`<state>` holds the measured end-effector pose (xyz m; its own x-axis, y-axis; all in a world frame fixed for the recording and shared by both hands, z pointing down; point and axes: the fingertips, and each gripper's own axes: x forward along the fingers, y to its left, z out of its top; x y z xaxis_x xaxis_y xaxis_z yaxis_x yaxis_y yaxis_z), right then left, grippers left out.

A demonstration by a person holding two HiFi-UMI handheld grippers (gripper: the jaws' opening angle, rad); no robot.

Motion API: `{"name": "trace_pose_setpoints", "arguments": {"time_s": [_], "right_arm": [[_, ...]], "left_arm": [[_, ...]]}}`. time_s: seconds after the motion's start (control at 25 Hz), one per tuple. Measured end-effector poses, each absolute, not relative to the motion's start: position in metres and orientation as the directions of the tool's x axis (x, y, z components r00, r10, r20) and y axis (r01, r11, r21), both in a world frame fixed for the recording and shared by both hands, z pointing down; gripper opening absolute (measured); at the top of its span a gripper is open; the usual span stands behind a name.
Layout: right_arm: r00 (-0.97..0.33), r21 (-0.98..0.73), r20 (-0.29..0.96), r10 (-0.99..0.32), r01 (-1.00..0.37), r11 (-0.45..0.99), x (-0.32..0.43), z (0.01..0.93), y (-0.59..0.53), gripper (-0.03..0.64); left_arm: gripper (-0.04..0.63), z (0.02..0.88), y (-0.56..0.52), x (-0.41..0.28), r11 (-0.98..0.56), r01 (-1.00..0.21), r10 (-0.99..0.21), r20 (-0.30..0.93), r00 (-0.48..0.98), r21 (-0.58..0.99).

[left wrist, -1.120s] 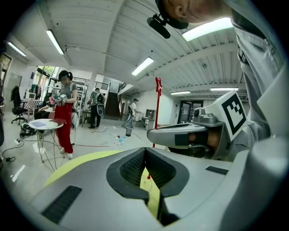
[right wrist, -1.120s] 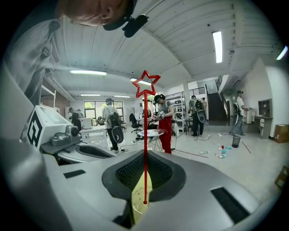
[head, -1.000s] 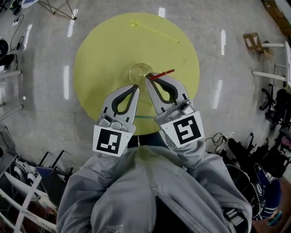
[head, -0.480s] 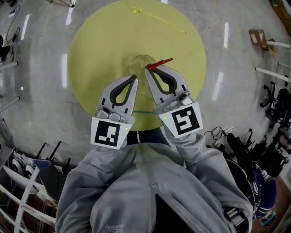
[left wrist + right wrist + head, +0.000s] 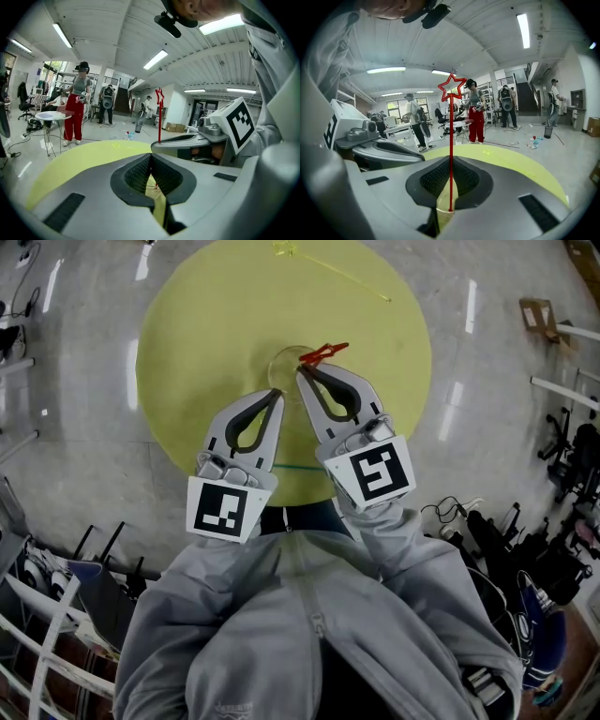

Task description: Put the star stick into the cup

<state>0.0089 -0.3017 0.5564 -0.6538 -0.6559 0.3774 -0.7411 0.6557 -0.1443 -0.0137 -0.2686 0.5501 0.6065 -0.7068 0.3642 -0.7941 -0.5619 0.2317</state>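
My right gripper (image 5: 302,373) is shut on the red star stick (image 5: 323,353) and holds it over the clear cup (image 5: 281,367), which stands mid-way on the round yellow table (image 5: 206,324). In the right gripper view the stick (image 5: 451,140) stands upright between the jaws, star (image 5: 452,86) on top. Its lower end sits at the cup's rim (image 5: 443,212). My left gripper (image 5: 277,393) is shut with nothing in it, just left of the right one and close to the cup. The left gripper view shows its closed jaws (image 5: 150,157) and the red stick (image 5: 159,117) beyond.
A yellow star stick (image 5: 328,268) lies at the table's far edge. A thin green stick (image 5: 298,467) lies near the table's near edge, under my grippers. Chairs and cables crowd the floor at the right (image 5: 562,465). A person in red trousers (image 5: 75,112) stands farther off.
Both grippers have moved forward toward the cup. The red stick looks shorter from above and stands more upright over the cup.
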Motion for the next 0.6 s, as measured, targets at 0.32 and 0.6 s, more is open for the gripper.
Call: {"name": "trace_pose_setpoints", "arguments": {"time_s": [0.32, 0.6], "right_arm": [[-0.640, -0.198, 0.460, -0.616, -0.750, 0.631, 0.010, 0.574, -0.300, 0.038], [-0.625, -0.198, 0.484, -0.613, -0.760, 0.619, 0.008, 0.581, -0.302, 0.040]], "left_arm": [[0.017, 0.551, -0.270, -0.011, -0.559, -0.795, -0.706, 0.367, 0.605, 0.236], [0.017, 0.552, -0.270, -0.015, -0.551, -0.799, -0.709, 0.369, 0.600, 0.240]]}}
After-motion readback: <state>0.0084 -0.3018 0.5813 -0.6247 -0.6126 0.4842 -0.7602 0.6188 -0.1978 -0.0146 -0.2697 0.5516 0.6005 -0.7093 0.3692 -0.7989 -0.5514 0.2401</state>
